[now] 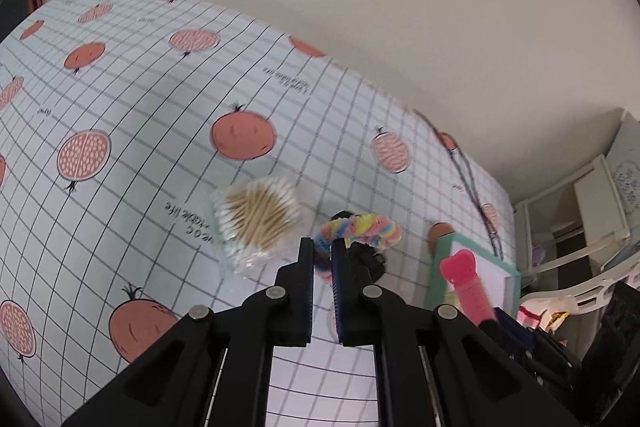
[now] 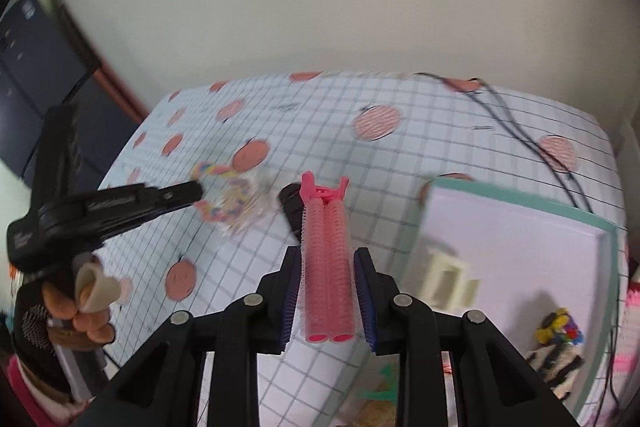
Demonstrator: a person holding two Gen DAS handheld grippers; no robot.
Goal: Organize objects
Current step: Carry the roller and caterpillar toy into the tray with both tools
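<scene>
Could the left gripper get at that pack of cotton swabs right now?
Probably not yet. The left gripper is already shut on the rainbow scrunchie, so its jaws are taken. The cotton swabs lie just beside it on the tablecloth, with nothing blocking them.

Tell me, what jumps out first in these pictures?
The bright pink ribbed hair roller clip stands between the right gripper fingers, near the white box with a mint-green rim. The fluffy rainbow scrunchie sits at the left gripper's tips, beside a clear pack of cotton swabs, on the pomegranate-print tablecloth.
</scene>
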